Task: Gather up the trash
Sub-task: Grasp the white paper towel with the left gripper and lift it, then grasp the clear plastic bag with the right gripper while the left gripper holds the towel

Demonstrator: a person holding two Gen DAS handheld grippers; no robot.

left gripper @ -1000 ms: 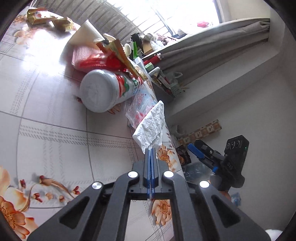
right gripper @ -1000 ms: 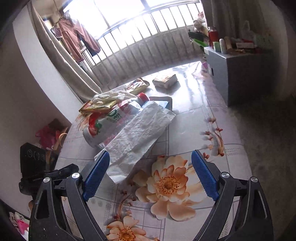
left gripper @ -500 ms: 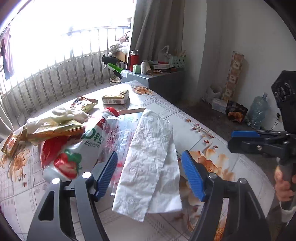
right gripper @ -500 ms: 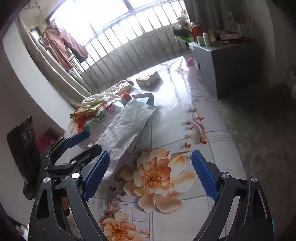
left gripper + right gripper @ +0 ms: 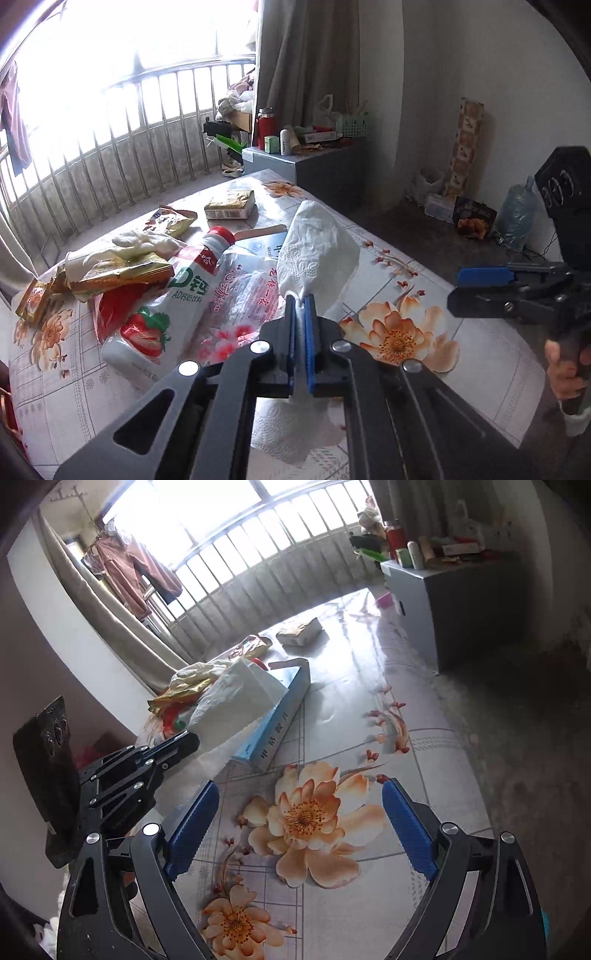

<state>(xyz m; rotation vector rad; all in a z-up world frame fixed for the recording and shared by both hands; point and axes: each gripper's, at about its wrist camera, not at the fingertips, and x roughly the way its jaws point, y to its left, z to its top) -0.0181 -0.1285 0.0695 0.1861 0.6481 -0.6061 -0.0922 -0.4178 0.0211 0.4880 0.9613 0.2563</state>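
The left gripper (image 5: 300, 306) pinches a white paper towel (image 5: 314, 254) (lifted, folded over) just beside the strawberry milk bottle (image 5: 162, 306). The right gripper (image 5: 301, 823), jaws spread wide and empty, hovers beyond the towel from the bottle.

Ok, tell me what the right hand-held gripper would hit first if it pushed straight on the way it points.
Most likely the flowered tablecloth: the right hand-held gripper is open and empty, tilted down at the big orange flower print. The blue box lies farther on and left of that line, though depth is uncertain.
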